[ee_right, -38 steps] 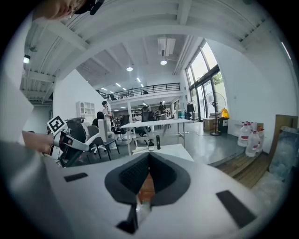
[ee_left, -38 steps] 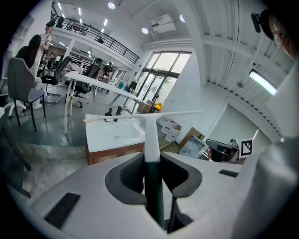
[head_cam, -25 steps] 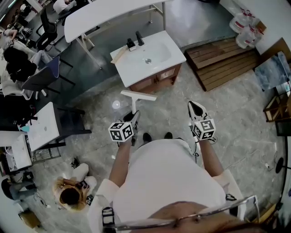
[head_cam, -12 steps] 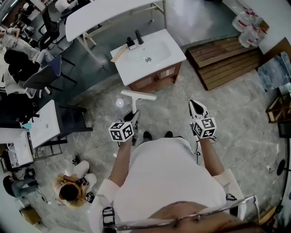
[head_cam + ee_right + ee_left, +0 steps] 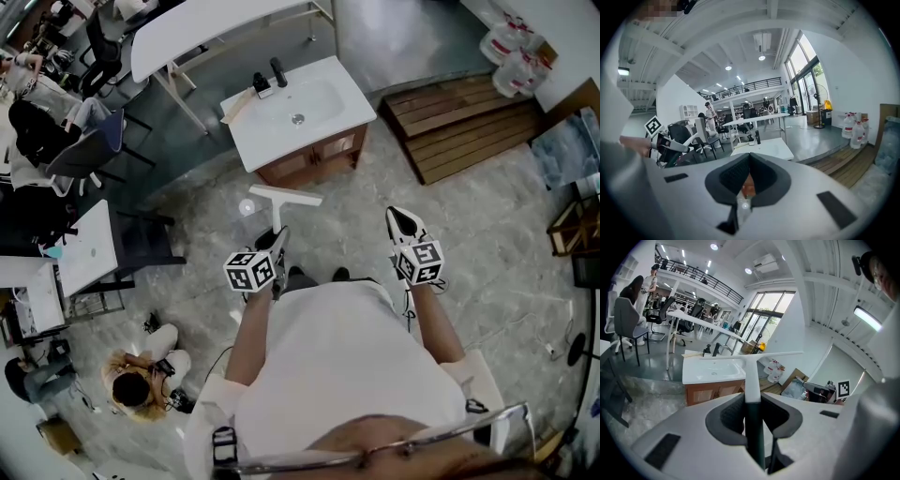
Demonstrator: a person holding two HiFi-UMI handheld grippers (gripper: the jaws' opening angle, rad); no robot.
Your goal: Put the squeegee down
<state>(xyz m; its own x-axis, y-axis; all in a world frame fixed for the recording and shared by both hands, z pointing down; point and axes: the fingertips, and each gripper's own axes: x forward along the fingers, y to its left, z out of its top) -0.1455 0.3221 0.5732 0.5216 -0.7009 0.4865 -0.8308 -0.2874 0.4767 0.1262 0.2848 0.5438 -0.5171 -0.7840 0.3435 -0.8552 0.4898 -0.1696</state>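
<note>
My left gripper (image 5: pixel 276 240) is shut on the squeegee (image 5: pixel 281 200), gripping its dark handle. The white T-shaped blade points ahead toward the sink vanity (image 5: pixel 328 111). In the left gripper view the handle (image 5: pixel 753 427) runs up between the pads of the left gripper (image 5: pixel 753 401), and the white blade (image 5: pixel 754 355) lies level in front of the basin (image 5: pixel 712 371). My right gripper (image 5: pixel 402 221) hovers beside it at the same height, its tips together and nothing in it. The right gripper (image 5: pixel 749 157) faces the vanity top (image 5: pixel 764 148) from farther back.
A black faucet (image 5: pixel 278 72) stands at the vanity's far edge. A long white table (image 5: pixel 216 28) lies beyond it, and wooden pallets (image 5: pixel 459 122) and water jugs (image 5: pixel 511 47) are at the right. Desks and chairs (image 5: pixel 84 253) fill the left, where a person (image 5: pixel 131 384) crouches on the marble floor.
The whole scene has shifted slightly in the head view as the person moved. Both grippers keep their pose, and the squeegee stays in the left one.
</note>
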